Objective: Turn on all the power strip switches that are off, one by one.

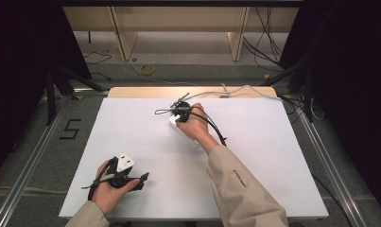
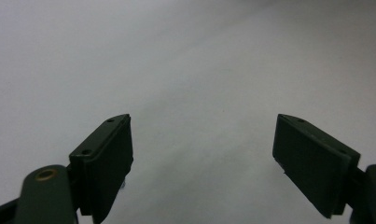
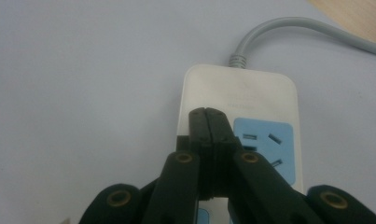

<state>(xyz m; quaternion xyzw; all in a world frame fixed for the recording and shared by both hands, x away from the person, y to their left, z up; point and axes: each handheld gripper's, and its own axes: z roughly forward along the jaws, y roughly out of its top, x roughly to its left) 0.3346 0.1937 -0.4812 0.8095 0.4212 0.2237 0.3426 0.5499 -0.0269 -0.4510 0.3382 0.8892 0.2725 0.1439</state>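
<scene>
A white power strip [image 3: 241, 91] with a blue socket panel [image 3: 269, 144] lies on the white table; its grey cord [image 3: 279, 25] runs off toward the far edge. My right gripper [image 3: 208, 113] is shut, jaws pressed together, with the tips right over the strip's top face beside the blue socket. In the high view the right gripper [image 1: 181, 110] sits over the far end of the power strip [image 1: 190, 139], mid-table. My left gripper [image 1: 143, 180] rests near the front left edge, and in its own view the left gripper [image 2: 203, 121] is open wide with nothing between its pads.
The white table top [image 1: 131, 123] ends in a wooden strip [image 1: 145, 92] at the far side. The grey cord [image 1: 245, 88] trails to the back right. Beyond are wooden legs, floor cables and a black "5" mark [image 1: 70, 128] on the left floor.
</scene>
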